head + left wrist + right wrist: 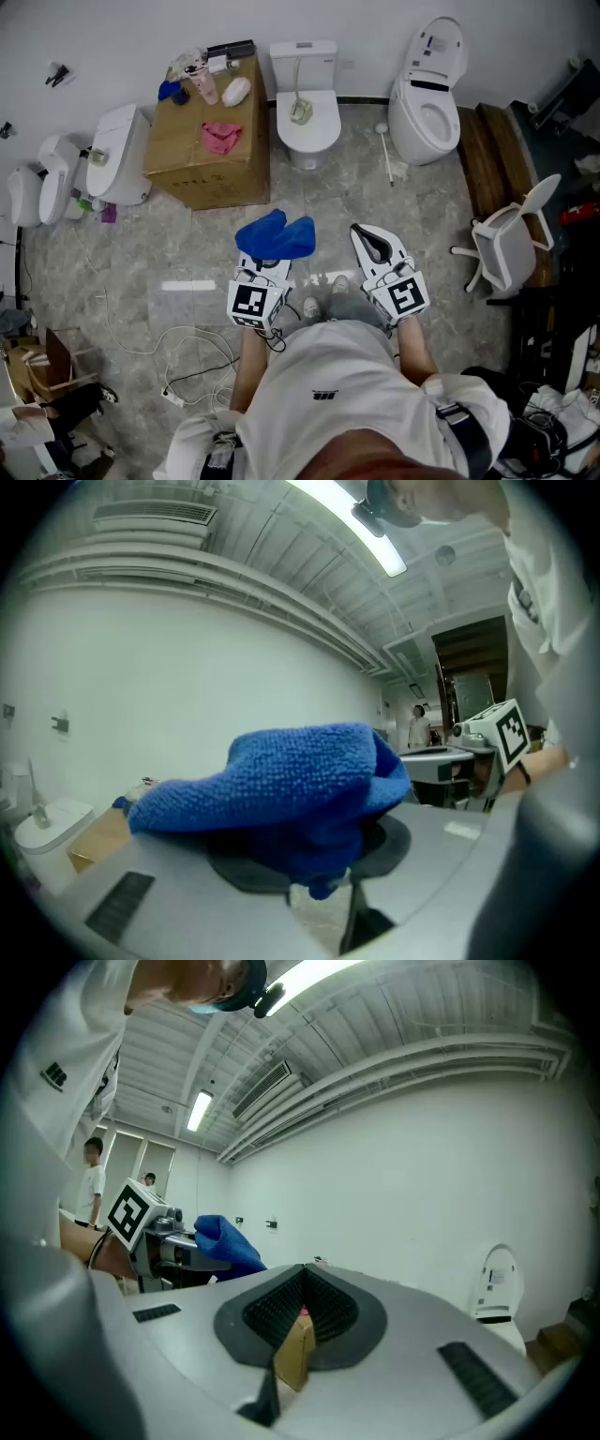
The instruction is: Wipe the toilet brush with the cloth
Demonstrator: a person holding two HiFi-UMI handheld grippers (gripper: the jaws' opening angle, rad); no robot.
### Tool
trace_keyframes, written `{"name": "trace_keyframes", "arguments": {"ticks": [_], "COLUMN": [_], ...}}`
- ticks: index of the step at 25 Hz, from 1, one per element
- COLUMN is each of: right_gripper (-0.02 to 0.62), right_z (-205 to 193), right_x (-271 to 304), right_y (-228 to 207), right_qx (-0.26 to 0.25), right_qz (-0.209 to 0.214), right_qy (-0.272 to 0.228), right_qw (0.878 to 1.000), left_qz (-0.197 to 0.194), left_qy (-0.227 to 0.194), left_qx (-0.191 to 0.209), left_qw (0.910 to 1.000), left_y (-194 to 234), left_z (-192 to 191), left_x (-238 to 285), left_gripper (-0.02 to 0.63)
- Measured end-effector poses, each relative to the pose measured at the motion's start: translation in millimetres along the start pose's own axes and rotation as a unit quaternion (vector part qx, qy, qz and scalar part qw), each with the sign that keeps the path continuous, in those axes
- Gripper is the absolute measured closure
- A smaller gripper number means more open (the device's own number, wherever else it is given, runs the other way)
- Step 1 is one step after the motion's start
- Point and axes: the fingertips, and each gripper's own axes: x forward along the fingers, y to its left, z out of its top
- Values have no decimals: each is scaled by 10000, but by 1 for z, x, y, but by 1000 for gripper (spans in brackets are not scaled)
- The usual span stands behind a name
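Note:
A blue cloth [277,236] is bunched in my left gripper [265,264], which is shut on it and held over the floor in front of me. In the left gripper view the cloth [281,780] covers the jaw tips. My right gripper [366,236] is level with it on the right, shut with nothing between its pads [281,1312]. From the right gripper view the cloth [225,1241] shows to the left. A white long-handled brush [385,155] lies on the floor between two toilets. Another handled item [300,105] rests on the middle toilet.
Straight ahead is a middle toilet [323,131]. A toilet with its lid raised [427,98] stands at the right, and more toilets [117,155] at the left. A cardboard box [187,155] carries a pink cloth [221,137] and bottles. A white chair [511,244] is at the right; cables [187,356] lie at the lower left.

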Motion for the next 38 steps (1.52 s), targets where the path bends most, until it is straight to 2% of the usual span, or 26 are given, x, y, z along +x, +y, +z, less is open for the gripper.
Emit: {"name": "trace_keyframes", "arguments": {"ticks": [9,19,29,38], "right_gripper": [598,598,598,598], "right_z": [-7,-20,-25,-34], "right_x": [11,49,115,168], "right_y": [9,-28,-118,-186], "right_qx": [15,61,278,189], "right_qz": [-202,-108,39,297], "right_qy": [-1,58,18,80], "right_qw": [9998,9999,9996,9993], "left_qz": [-87,-49,83,343], "left_qy": [41,137,211,264], "left_qx": [-27,-63,-180,-170], "left_qw": [9999,9999,9996,9989], "left_y": [7,34,78,105], "left_z": [-7,-13,-8,1], "left_x": [1,50,154,223], "left_gripper": [474,474,475,474]}}
